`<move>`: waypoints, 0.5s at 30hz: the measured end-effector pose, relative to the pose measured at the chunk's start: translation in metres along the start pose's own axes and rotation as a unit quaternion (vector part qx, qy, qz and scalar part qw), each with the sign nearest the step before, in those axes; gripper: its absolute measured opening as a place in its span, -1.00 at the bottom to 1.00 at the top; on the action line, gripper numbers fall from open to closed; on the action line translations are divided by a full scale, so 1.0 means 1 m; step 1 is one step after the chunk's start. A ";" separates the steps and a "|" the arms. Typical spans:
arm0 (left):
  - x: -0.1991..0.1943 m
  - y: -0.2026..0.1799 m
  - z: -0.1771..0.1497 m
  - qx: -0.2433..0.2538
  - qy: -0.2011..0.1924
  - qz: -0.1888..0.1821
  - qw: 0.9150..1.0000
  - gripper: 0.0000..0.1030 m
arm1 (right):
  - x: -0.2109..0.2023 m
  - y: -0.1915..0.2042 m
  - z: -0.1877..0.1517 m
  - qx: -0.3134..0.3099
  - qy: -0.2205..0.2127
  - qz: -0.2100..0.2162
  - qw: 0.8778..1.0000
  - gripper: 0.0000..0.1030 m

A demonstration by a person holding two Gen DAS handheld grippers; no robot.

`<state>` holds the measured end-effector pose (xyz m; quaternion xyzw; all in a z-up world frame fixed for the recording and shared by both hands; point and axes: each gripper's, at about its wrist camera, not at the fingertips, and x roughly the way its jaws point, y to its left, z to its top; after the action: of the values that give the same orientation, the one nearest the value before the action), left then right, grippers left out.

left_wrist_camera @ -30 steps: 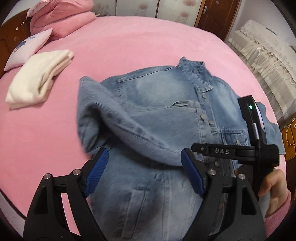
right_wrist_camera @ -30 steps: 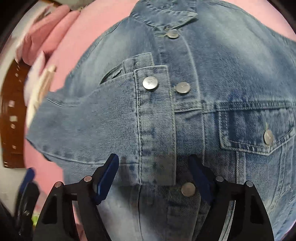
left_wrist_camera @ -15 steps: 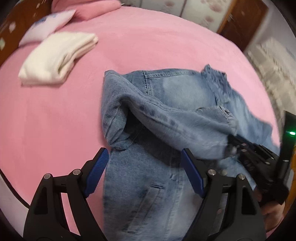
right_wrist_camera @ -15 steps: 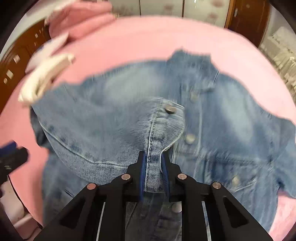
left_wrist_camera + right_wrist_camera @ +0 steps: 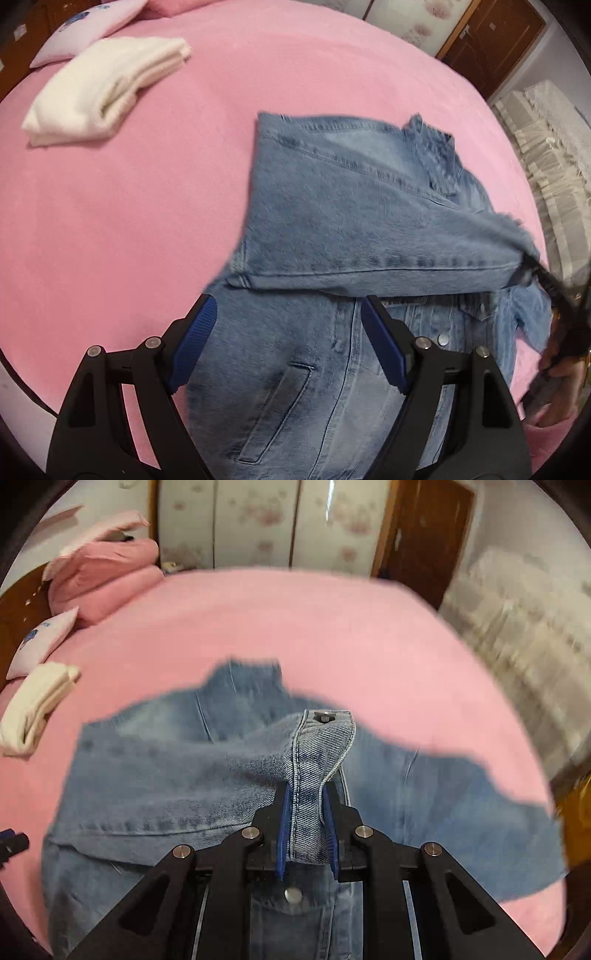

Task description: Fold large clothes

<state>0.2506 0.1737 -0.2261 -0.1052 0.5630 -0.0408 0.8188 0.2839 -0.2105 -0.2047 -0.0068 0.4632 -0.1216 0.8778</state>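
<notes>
A blue denim jacket (image 5: 332, 350) lies front up on the pink bed (image 5: 129, 203). One sleeve (image 5: 369, 221) is pulled across its chest toward the right. My right gripper (image 5: 306, 801) is shut on the sleeve's buttoned cuff (image 5: 321, 753) and holds it above the jacket (image 5: 147, 775). It shows blurred at the right edge of the left wrist view (image 5: 554, 295). My left gripper (image 5: 288, 325) is open and empty, hovering over the jacket's lower left front by a slanted pocket.
A folded cream garment (image 5: 103, 88) lies on the bed at far left, also in the right wrist view (image 5: 33, 709). Pink pillows (image 5: 103, 576) and a small pillow (image 5: 40, 642) sit at the headboard. A lace-covered sofa (image 5: 517, 635) stands right.
My right gripper closed on the sleeve cuff, lifted it and drew the sleeve across the jacket to the right. The left gripper stayed open and drew back to the left.
</notes>
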 end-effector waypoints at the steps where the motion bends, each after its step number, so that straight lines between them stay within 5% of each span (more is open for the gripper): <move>1: 0.006 -0.003 -0.002 0.006 0.007 0.006 1.000 0.52 | 0.018 -0.005 -0.012 0.007 0.022 0.000 1.000 -0.65; 5: 0.024 -0.012 -0.009 0.022 0.035 0.019 0.999 0.52 | 0.042 -0.024 -0.046 0.055 0.053 0.006 0.997 -0.50; 11: 0.025 -0.022 -0.002 0.035 0.032 0.020 0.999 0.43 | 0.005 -0.060 -0.048 0.132 -0.005 0.003 0.991 -0.31; 13: 0.024 -0.032 0.013 0.038 0.024 -0.001 0.999 0.31 | -0.003 -0.060 -0.036 0.198 -0.001 0.089 0.976 -0.31; 15: 0.030 -0.043 0.024 0.034 0.026 -0.011 0.999 0.18 | 0.012 -0.040 -0.022 0.230 0.049 0.221 0.946 -0.31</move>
<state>0.2859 0.1289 -0.2355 -0.0829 0.5811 -0.0715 0.8064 0.2648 -0.2498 -0.2222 0.3041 0.4549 -0.0280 0.8366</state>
